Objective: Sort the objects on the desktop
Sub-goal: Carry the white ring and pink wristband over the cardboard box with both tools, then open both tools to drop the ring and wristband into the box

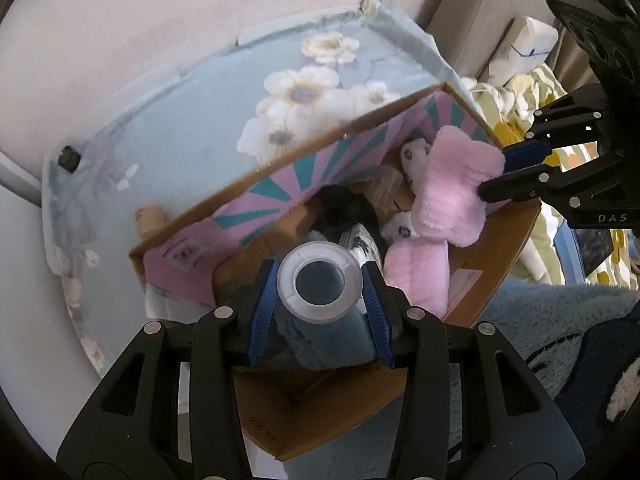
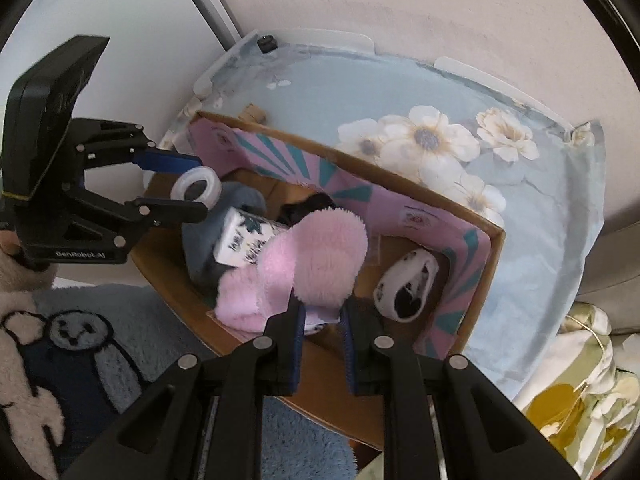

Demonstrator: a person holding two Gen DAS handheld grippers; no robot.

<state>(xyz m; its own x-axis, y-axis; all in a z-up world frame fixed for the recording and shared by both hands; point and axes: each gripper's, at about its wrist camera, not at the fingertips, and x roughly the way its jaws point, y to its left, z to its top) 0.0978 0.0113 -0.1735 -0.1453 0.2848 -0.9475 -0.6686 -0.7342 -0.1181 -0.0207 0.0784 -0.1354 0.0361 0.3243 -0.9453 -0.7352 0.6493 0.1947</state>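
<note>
While the left claw clamped a clear ring between its blue pads, it hung over the near corner of the box; the right claw pinched a pink slipper by its edge, above the box's middle; a second pink slipper lay inside beside a small carton, a grey plush item and a white slipper; the box sat on a floral cloth over the bench.

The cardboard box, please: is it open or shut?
Open: the cardboard box has its flaps up, with the pink plush item and other contents visible inside.
</note>
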